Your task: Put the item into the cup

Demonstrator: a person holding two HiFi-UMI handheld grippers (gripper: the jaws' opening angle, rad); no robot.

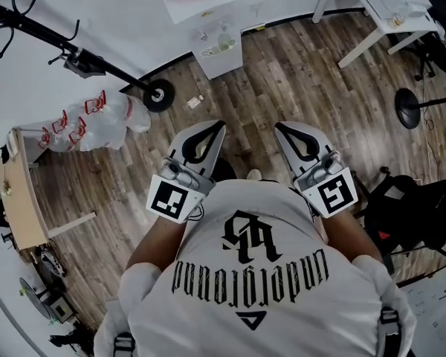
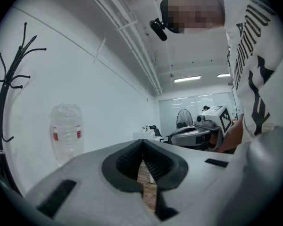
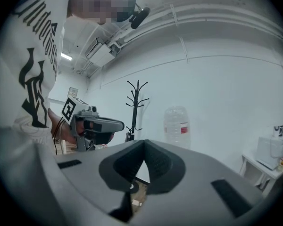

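No cup and no loose item shows in any view. I hold both grippers level in front of my chest, above a wooden floor (image 1: 282,80). The left gripper (image 1: 217,126) is shut, its tips meeting with nothing between them; in its own view the dark pads (image 2: 129,161) close to a point. The right gripper (image 1: 281,128) is shut too and empty, its pads (image 3: 155,166) touching at the tip. Each gripper appears in the other's view: the right gripper (image 2: 198,133) and the left gripper (image 3: 96,126), both beside my white shirt.
A coat rack (image 1: 59,43) stands at the white wall, with a bag of water bottles (image 1: 97,121) by it. A white cabinet (image 1: 219,47) lies ahead, a white table (image 1: 379,21) at the far right, a wooden unit (image 1: 18,199) at left and black gear (image 1: 409,207) at right.
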